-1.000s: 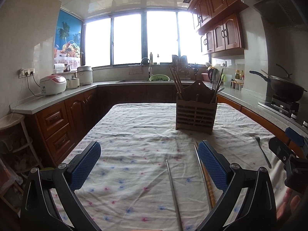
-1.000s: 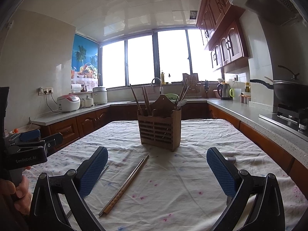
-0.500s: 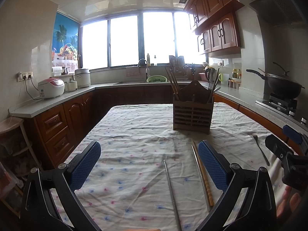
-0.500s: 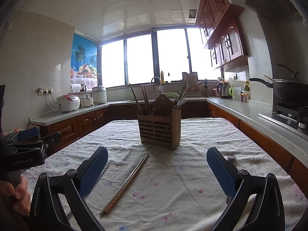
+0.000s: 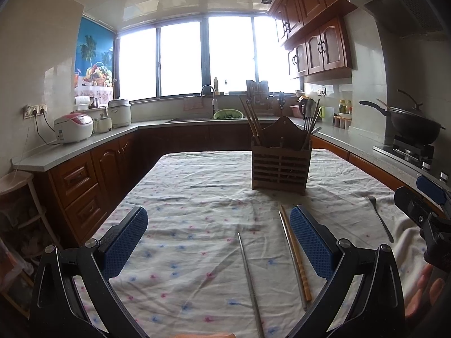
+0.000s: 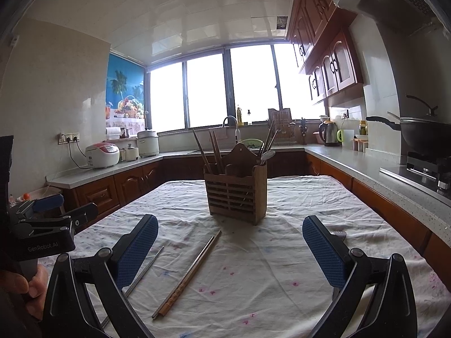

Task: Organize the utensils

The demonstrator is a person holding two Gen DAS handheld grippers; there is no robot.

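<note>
A wooden utensil holder [image 5: 279, 166] stands on the table with chopsticks and a fork in it; it also shows in the right wrist view [image 6: 236, 194]. A metal chopstick [image 5: 249, 278] lies between my left fingers. A metal and wooden chopstick pair [image 5: 294, 256] lies by the right finger, and shows in the right wrist view [image 6: 188, 271]. A fork [image 5: 379, 217] lies at the right. My left gripper [image 5: 218, 242] is open and empty. My right gripper [image 6: 229, 249] is open and empty; a utensil tip [image 6: 338, 233] shows behind its right finger.
The table carries a white flowered cloth [image 5: 197, 197]. Counters run round the room with a rice cooker [image 5: 73, 128] on the left, a sink [image 5: 208, 104] under the window and a wok [image 5: 414, 126] on the stove at right. The other gripper [image 6: 42, 236] shows at left.
My left gripper has drawn back and tilted slightly, so the holder and chopsticks sit a little further left and higher in its view. The right gripper has hardly moved.
</note>
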